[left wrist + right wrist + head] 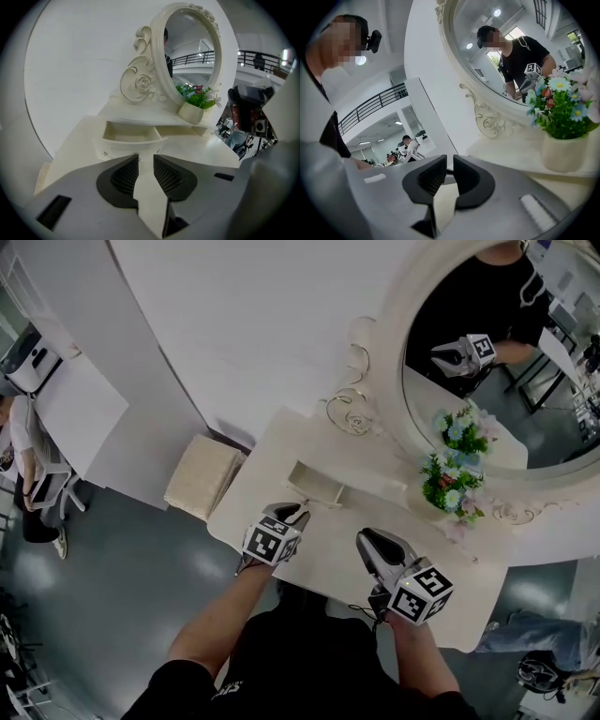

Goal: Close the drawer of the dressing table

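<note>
The drawer [317, 484] stands pulled out at the left of the desk [328, 554], below the oval mirror [394, 381], and its inside looks bare. The left hand-held gripper [292, 514] points down at the drawer's front panel, just short of it. Its jaws stand a little apart and nothing is between them. In the left gripper view the gap between the tips [146, 157] lines up near the right end of the panel [133, 136], not its middle.

The step in hand looks like the approach for a push, and the contact point decides how well it goes:

- Slide the left hand-held gripper toward the middle of the panel before pressing. A push at one end is likely to skew the drawer and jam it.
- There is nothing to grasp, so the jaws could come together to make one blunt tip (a small stud shows low on the panel, but closing needs no pull).
- Press level and straight back toward the mirror — not downward — until the panel sits flush with the desk's face.

The right hand-held gripper [370, 542] hangs over the desk top with its jaws [446, 164] only narrowly parted and nothing between them. It is best kept there — well clear of the flower pot [450, 488] beside the mirror.
</note>
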Tool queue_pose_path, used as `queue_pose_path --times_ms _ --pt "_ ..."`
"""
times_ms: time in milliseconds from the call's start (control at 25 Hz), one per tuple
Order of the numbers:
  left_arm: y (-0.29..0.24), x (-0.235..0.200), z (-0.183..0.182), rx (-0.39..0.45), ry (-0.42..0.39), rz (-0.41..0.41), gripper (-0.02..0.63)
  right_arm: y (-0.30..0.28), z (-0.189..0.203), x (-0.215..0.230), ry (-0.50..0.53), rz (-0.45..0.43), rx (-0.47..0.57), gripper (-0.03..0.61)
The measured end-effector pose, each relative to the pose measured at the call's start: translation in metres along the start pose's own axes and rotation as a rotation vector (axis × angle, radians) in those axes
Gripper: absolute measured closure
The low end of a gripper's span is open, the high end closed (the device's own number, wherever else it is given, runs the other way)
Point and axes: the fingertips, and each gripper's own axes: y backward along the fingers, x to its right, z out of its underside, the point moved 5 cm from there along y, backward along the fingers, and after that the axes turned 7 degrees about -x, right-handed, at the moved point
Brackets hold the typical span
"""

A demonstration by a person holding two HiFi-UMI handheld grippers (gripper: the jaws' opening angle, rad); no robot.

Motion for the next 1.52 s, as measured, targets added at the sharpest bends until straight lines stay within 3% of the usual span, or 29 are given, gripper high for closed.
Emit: queue_pose_path --times_ms 400,1200,1280,1400,1520 --pt "-0.04 -0.007 0.008 -0.095 -0.017 0.013 0.523 0.005 0.005 0.01 -0.023 0.03 0.004 0.526" --pt "-0.033 -0.015 -0.011 -0.048 -0.024 -0.005 0.568 0.005 0.007 0.007 -0.036 0.049 0.011 0.526" --pt "-0.032 -0.017 -0.006 -0.064 -0.027 -0.038 0.564 0.005 0.008 0.008 -0.041 0.052 0.012 0.526" --pt "-0.036 -0.014 0.009 -0.098 -0.016 -0.054 0.483 0.007 0.011 0.008 -0.047 0.056 0.008 0.526" --pt "-0.041 -0.013 0.017 -0.102 0.012 -0.046 0.48 0.008 0.011 0.004 -0.043 0.055 -0.003 0.526"
